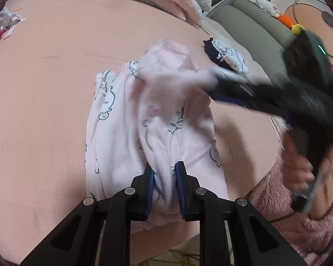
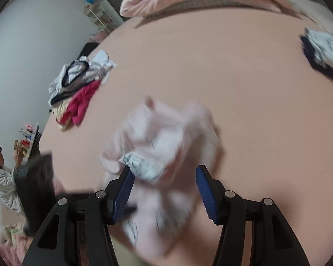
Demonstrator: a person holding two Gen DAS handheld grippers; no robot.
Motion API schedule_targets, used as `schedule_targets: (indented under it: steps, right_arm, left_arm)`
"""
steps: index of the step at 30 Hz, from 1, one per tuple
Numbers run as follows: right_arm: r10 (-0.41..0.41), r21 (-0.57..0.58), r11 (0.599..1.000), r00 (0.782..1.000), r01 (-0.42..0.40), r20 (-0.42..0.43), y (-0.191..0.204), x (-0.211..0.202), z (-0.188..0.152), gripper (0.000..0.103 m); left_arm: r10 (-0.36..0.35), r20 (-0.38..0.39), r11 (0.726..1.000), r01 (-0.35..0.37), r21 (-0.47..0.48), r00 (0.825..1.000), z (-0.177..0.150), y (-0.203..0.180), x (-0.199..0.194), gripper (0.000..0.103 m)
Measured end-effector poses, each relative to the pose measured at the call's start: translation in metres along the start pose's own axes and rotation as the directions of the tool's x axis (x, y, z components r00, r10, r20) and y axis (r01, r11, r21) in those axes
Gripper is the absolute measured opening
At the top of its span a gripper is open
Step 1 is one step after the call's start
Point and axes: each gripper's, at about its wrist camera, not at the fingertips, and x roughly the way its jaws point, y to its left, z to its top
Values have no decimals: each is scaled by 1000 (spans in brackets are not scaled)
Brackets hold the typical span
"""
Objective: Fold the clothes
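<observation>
Pink garment (image 1: pixel 157 133), right-view-only unfolded pile (image 2: pixel 77 90)

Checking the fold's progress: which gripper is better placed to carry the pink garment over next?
Probably right: the right gripper already has the pink garment's far end lifted, while the left gripper pins the near edge.

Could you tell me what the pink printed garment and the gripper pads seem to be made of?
Pink garment: probably soft fleece or brushed knit; its matte, fuzzy surface folds loosely. Left gripper pads: likely blue rubber or plastic; ridges show on the right gripper.
</observation>
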Motion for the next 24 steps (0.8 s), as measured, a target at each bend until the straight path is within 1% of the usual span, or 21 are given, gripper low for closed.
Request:
schedule_targets:
  steps: [3,4,5,7,8,9,11,13,16,17,18,19,21,22,24]
  right_arm:
    - [-52,-11,999,998,52,27,6,18,20,57]
    - [-51,-6,999,998,51,28,7,20,24,57]
    - [-33,-2,999,999,33,34,7,16,25,57]
    - [33,5,999,996,-33,83,10,0,21,57]
    - [63,12,998,992,-65,113,10,-10,18,57]
    - [70,22,997,989,-73,134,9,-20,14,57]
    - [23,53,998,989,-31,148,2,-37,4,57]
    - [-49,66,997,990,41,130,-7,-45,-9,57]
    - [-167,61,985,985,164,53,-15,-33,-28,57]
    - [-195,63,979,980,194,25,-18,-27,-34,57]
    - [-220,66,973,975,220,0,-22,-21,-39,57]
    - [-224,75,972,974,225,-14,-23,-18,-44,57]
    - [-214,88,972,976,216,-26,-19,-9,-49,57]
    - [-226,79,971,974,228,-30,-16,-7,-48,57]
    - [-256,53,965,966,258,-28,-7,-7,-45,57]
  left_arm:
    - [-31,17,999,31,-12,999,-1,5,-8,17]
    - [-52,13,998,53,-20,999,-1,7,-8,17]
    - [-68,-1,997,68,-30,998,-2,9,-6,17]
    - [-52,-37,997,50,-50,998,-4,14,2,18]
    - [-45,-39,998,43,-50,998,-5,14,4,18]
    - [-37,-34,999,35,-39,999,-6,12,4,18]
    - [-19,-25,1000,19,-14,1000,-7,8,4,19]
    - [0,-29,1000,0,0,1000,-8,5,7,20]
    - [13,-21,1000,-12,12,1000,-9,3,5,18]
    - [12,-11,1000,-11,17,1000,-9,1,2,12]
    - [10,-1,1000,-10,21,1000,-8,-1,0,10]
    - [7,19,1000,-8,22,1000,-3,-5,0,10]
    - [2,57,1000,-4,23,998,-3,-6,-19,9]
    - [1,79,1000,-3,22,997,-5,-6,-31,9]
    - [7,116,1000,-9,17,993,3,-12,-46,9]
